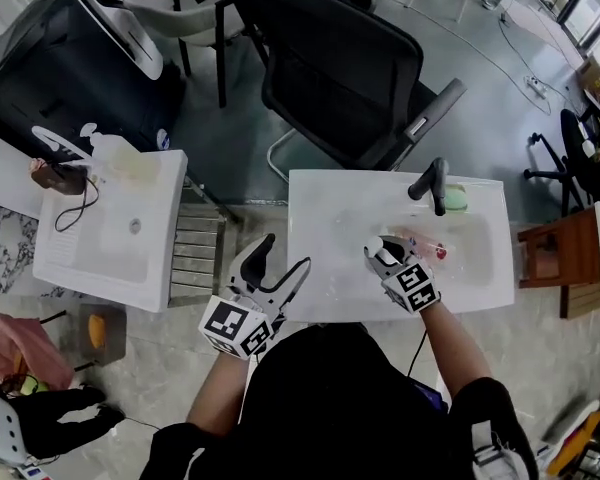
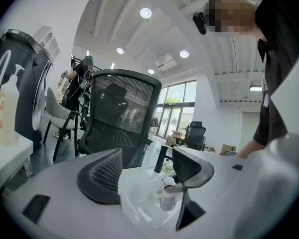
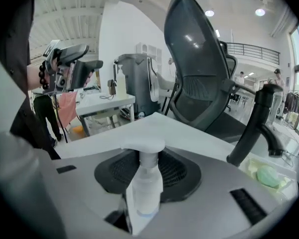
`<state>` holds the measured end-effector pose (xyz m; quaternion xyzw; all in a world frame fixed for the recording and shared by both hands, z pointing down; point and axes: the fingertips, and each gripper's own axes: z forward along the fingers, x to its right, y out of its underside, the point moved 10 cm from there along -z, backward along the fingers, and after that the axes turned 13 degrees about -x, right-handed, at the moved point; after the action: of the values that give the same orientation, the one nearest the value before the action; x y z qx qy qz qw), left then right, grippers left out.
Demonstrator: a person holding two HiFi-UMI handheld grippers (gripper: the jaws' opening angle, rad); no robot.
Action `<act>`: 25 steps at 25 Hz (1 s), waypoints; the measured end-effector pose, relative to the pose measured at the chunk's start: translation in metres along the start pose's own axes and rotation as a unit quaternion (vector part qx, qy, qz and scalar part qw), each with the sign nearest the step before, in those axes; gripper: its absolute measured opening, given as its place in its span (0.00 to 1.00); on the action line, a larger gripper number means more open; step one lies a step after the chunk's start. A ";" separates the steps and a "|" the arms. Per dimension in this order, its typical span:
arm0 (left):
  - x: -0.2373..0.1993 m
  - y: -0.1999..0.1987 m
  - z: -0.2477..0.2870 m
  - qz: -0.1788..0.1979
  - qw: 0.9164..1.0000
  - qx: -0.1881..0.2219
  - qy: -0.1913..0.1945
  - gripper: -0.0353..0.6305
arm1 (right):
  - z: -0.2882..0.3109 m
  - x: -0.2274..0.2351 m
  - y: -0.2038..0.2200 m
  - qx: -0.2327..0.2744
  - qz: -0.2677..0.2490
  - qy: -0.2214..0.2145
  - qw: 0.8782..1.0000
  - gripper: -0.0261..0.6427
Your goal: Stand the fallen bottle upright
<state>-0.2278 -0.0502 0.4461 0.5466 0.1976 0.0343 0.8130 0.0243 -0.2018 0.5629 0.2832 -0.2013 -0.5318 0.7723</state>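
Note:
A small clear pump bottle [image 3: 145,185] with a white pump head [image 1: 374,245] stands upright between the pads of my right gripper [image 3: 147,169], which is shut on its body. In the head view the right gripper [image 1: 385,259] hovers over the white sink's basin [image 1: 475,268], near its left side. From the left gripper view the bottle [image 2: 167,199] hangs above the basin, upright. My left gripper [image 1: 278,266] sits at the sink's front left edge, its jaws wide apart and empty [image 2: 149,169].
A black faucet [image 1: 432,183] rises at the basin's back, with green soap [image 1: 455,198] in a dish beside it. A black office chair [image 1: 330,68] stands behind the sink. A second white table [image 1: 110,258] is to the left, a wooden stool [image 1: 550,253] to the right.

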 end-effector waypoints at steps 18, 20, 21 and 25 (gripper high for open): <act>0.013 -0.013 -0.002 -0.024 0.997 0.007 -0.074 0.55 | 0.010 0.078 -0.111 0.139 0.017 0.026 0.990 0.23; 0.013 -0.013 -0.006 -0.029 0.996 0.007 -0.084 0.55 | 0.022 0.079 -0.119 0.139 0.012 0.029 0.990 0.23; 0.013 -0.012 -0.009 -0.031 0.995 0.007 -0.090 0.55 | 0.029 0.080 -0.122 0.139 0.011 0.029 0.990 0.23; 0.006 -0.007 -0.024 -0.042 0.992 0.000 -0.119 0.55 | 0.052 0.074 -0.135 0.138 0.007 0.011 0.990 0.23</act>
<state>-0.2320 -0.0307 0.4301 0.5378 0.1226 -0.0652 0.8316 -0.0767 -0.3199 0.5157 0.3915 -0.2665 -0.4901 0.7318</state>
